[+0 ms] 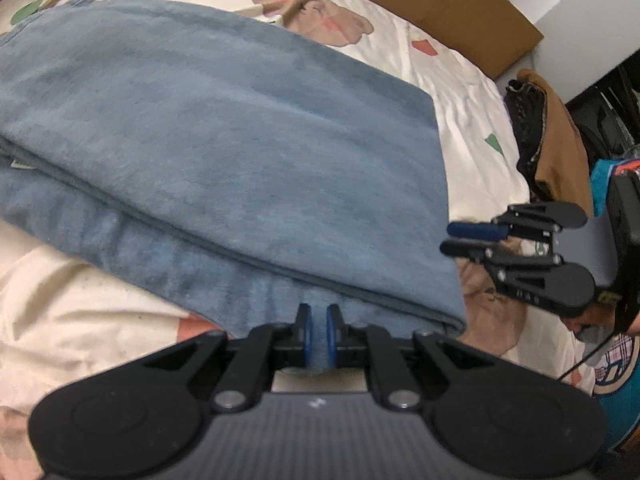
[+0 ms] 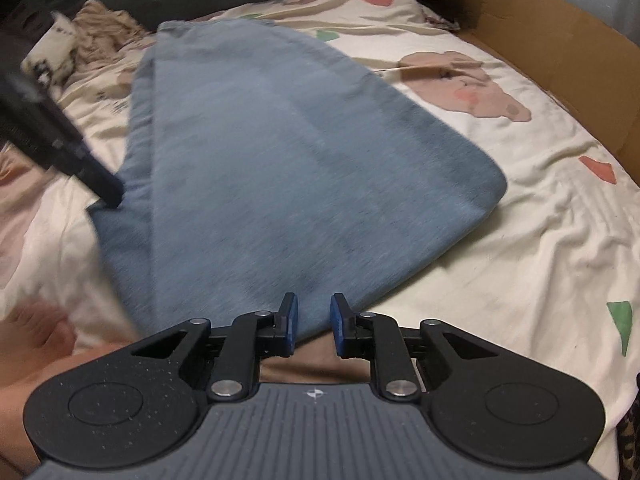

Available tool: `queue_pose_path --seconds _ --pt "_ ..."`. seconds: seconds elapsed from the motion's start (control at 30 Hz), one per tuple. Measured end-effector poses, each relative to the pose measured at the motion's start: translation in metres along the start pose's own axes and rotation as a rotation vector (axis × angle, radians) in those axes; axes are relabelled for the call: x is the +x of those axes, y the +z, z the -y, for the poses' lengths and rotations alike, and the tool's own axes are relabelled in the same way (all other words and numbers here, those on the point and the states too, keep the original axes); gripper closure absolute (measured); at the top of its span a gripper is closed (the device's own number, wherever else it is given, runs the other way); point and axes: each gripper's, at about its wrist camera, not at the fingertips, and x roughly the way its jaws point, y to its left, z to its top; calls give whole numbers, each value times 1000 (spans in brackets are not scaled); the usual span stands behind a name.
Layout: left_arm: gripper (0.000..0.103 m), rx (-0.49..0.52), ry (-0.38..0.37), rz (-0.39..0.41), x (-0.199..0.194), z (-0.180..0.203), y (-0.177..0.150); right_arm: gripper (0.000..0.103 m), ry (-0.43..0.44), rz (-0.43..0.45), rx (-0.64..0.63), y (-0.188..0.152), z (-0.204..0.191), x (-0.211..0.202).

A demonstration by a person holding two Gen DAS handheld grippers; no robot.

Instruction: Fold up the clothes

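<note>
The blue garment (image 1: 224, 148), a soft, slightly fuzzy knit folded into a thick, layered slab with rounded corners, lies flat on the bedsheet (image 1: 472, 92) ahead of both grippers. I have my left gripper (image 1: 319, 332) clamped on its near hem: a narrow pinch of blue cloth stands between the two blue pads (image 1: 307, 334), which are pressed almost together. Off to that gripper's right, my right gripper (image 1: 450, 237) hangs over the sheet just past the garment's folded corner. From its own camera, the right gripper (image 2: 314, 330) has its jaws a little apart, with nothing between the flat blue pads (image 2: 291, 328); the garment's near edge lies just beyond its tips. The sheet is cream cotton, creased, printed with pink, green and orange blotches. A brown cardboard box (image 2: 560, 52) with a raw cut rim sits beyond the bed on the far right.
</note>
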Motion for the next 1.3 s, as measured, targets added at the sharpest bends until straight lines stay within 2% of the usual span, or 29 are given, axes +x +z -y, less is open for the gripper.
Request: queue_pose_path --seconds 0.23,0.27,0.43,0.57,0.83,0.87,0.9,0.97,1.07,1.3 --pt "97 3 -21 -16 -1 6 -4 88 52 -2 -20 -9 -20 -9" --pt "98 5 -16 -24 1 7 -4 92 59 -4 -21 -10 -23 -9" --pt "102 8 16 -68 20 7 -12 92 78 -6 11 -14 -25 -11" --pt "100 3 36 -84 36 5 -19 91 96 -18 57 -15 -22 -12" --pt "101 1 18 -78 26 6 -13 90 130 8 308 -17 4 -24" --pt "101 1 16 -61 21 6 -12 86 127 7 336 -18 7 -25" --pt "100 -1 13 -43 15 6 -11 79 121 -1 353 -18 9 -24" --pt "96 -9 14 -13 7 4 -9 76 118 -3 388 -19 11 -24" --pt "90 -19 40 19 -2 1 -6 75 128 -2 459 -21 15 -21" --pt "85 -74 85 16 -3 -16 -7 75 160 3 628 -30 32 -8"
